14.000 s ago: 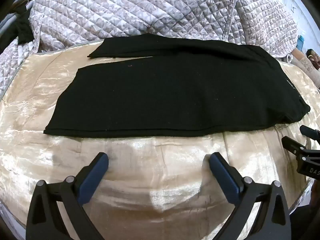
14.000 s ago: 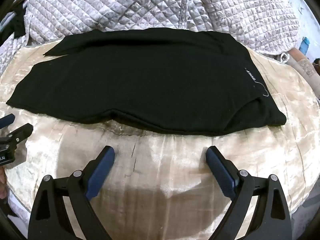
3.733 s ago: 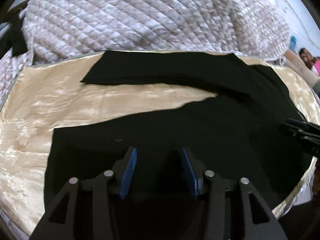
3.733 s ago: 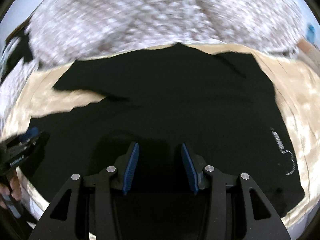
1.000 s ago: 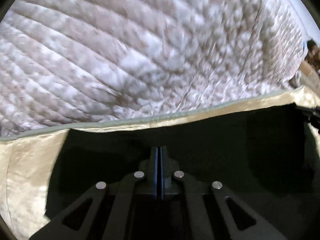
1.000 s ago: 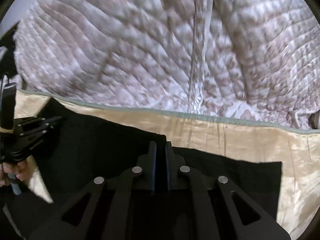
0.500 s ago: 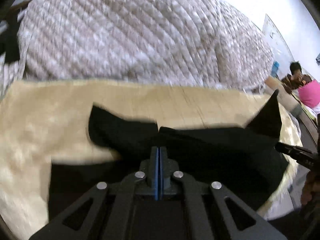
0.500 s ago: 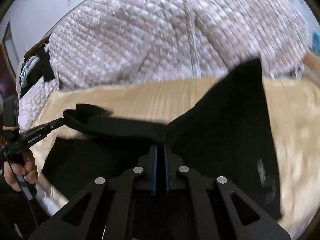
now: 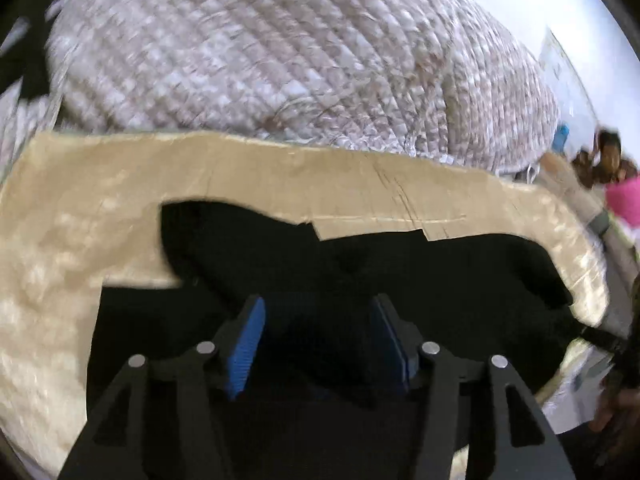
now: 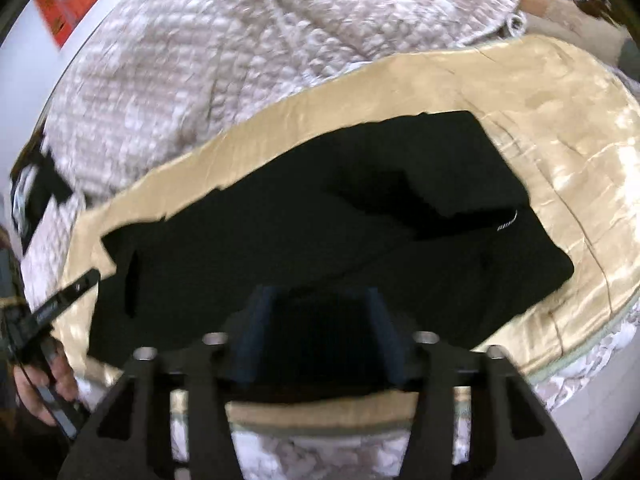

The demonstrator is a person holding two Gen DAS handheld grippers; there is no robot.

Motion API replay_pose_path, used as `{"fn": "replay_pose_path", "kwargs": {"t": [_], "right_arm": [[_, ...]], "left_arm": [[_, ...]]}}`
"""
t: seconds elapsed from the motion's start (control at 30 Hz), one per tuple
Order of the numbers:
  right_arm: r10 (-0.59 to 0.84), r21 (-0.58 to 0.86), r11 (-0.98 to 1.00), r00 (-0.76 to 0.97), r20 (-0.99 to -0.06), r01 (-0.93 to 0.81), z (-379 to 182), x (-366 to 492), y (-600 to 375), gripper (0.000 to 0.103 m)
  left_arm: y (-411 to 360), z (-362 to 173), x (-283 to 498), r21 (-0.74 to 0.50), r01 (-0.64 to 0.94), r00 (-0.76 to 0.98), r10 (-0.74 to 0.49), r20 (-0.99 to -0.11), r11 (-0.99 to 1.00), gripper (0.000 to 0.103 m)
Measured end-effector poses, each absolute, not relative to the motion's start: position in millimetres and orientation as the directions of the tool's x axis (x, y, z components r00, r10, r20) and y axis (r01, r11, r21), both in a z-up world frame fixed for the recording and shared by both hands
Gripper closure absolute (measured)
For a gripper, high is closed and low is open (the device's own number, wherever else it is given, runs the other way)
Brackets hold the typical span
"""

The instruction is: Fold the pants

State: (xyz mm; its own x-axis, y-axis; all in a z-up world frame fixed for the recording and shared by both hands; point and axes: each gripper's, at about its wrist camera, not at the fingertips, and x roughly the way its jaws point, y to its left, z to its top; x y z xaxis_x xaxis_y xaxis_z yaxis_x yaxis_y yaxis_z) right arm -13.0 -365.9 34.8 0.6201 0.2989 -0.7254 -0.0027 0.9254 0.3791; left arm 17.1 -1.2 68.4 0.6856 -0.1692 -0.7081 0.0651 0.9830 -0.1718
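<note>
Black pants (image 10: 320,220) lie on gold satin cloth (image 10: 560,128) before quilted bedding (image 9: 260,60).

the left gripper (image 9: 316,340) points obliquely downward, jaws parted and opening, blue pads (image 9: 245,348) clear of contact. the right gripper (image 10: 318,336) takes a like downward pitch, jaws also opening. a hand (image 10: 38,384) grips the left tool's handle.

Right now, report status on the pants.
Both sets of jaws opening, nothing pinched. Black pants folded lengthwise on the gold cloth, far edge uneven. Nothing in the way.
</note>
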Motion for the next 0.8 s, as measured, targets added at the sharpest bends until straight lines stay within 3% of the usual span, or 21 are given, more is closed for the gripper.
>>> {"fn": "replay_pose_path", "kwargs": {"t": [0.2,0.23,0.27,0.3,0.33,0.43,0.63,0.7,0.8], "right_arm": [[0.237,0.418,0.894,0.624,-0.745,0.159,20.2,16.3,-393.3,0.049],[0.230,0.431,0.883,0.626,-0.745,0.189,16.5,18.6,-400.3,0.049],[0.225,0.448,0.867,0.631,-0.743,0.218,13.2,18.9,-407.4,0.049],[0.230,0.473,0.848,0.636,-0.736,0.240,9.6,20.2,-414.7,0.049],[0.241,0.499,0.829,0.644,-0.726,0.252,7.5,20.3,-421.2,0.049],[0.262,0.579,0.764,0.683,-0.682,0.286,3.9,18.7,-437.3,0.049],[0.293,0.719,0.620,0.757,-0.585,0.316,0.6,17.7,-459.7,0.049],[0.296,0.735,0.599,0.765,-0.572,0.318,0.3,19.0,-463.1,0.061],[0.291,0.732,0.594,0.760,-0.581,0.332,-2.9,19.6,-465.3,0.066]], "left_arm": [[-42.9,34.7,53.8,0.055,0.106,0.648,-0.027,-0.761,0.993,0.045],[-42.0,29.9,55.5,0.073,0.094,0.647,-0.006,-0.762,0.993,0.049],[-39.4,26.5,55.9,0.087,0.072,0.652,0.020,-0.758,0.994,0.058],[-34.8,25.1,55.0,0.088,0.051,0.657,0.033,-0.753,0.995,0.082],[-28.6,25.4,53.1,0.074,0.026,0.661,0.038,-0.749,0.997,0.093],[-0.9,38.4,38.2,-0.030,-0.053,0.706,0.016,-0.708,0.998,0.098],[54.4,52.5,-10.0,-0.243,-0.193,0.763,-0.011,-0.646,0.951,0.098],[69.3,47.1,-23.5,-0.304,-0.233,0.762,-0.021,-0.647,0.924,0.097],[87.0,33.1,-30.1,-0.362,-0.278,0.741,-0.041,-0.670,0.889,0.090]]}}
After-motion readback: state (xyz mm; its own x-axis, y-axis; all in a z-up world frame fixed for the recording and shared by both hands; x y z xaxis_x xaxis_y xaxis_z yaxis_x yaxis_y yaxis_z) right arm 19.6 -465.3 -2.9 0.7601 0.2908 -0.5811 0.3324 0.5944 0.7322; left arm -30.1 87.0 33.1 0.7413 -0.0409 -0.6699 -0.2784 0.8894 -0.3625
